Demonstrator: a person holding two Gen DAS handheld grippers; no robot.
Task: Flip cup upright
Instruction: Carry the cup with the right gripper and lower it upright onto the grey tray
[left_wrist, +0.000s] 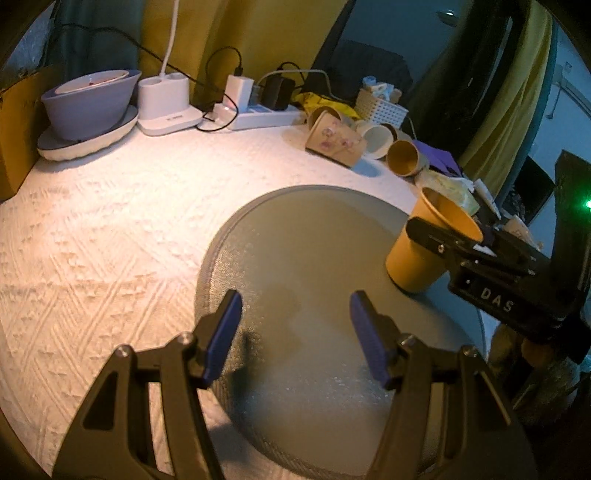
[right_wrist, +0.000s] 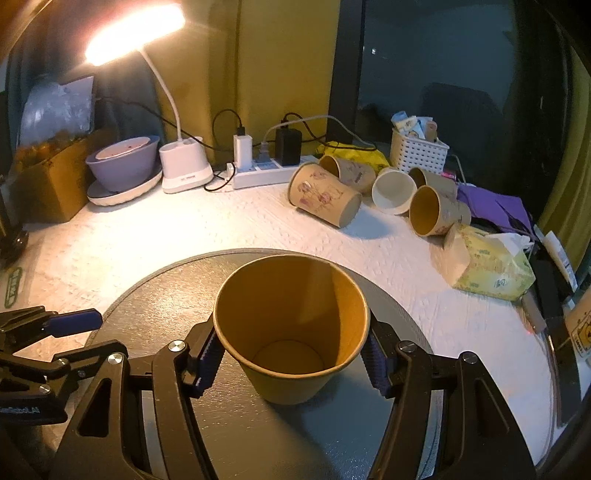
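A brown paper cup (right_wrist: 291, 328) stands upright, mouth up, on a round grey mat (right_wrist: 155, 295). My right gripper (right_wrist: 291, 354) is shut on the cup, its blue pads pressing both sides below the rim. In the left wrist view the same cup (left_wrist: 417, 254) stands at the mat's (left_wrist: 295, 240) right edge with the right gripper's black finger across it. My left gripper (left_wrist: 295, 332) is open and empty, hovering over the mat to the left of the cup. Its blue fingertip (right_wrist: 74, 321) shows at the left of the right wrist view.
Several paper cups (right_wrist: 325, 195) lie on their sides at the back right, near a white basket (right_wrist: 417, 151) and a tissue pack (right_wrist: 487, 266). A power strip (right_wrist: 269, 171), lamp base (right_wrist: 184, 170) and purple bowl (right_wrist: 123, 162) line the back. A white textured cloth (left_wrist: 92, 221) covers the table.
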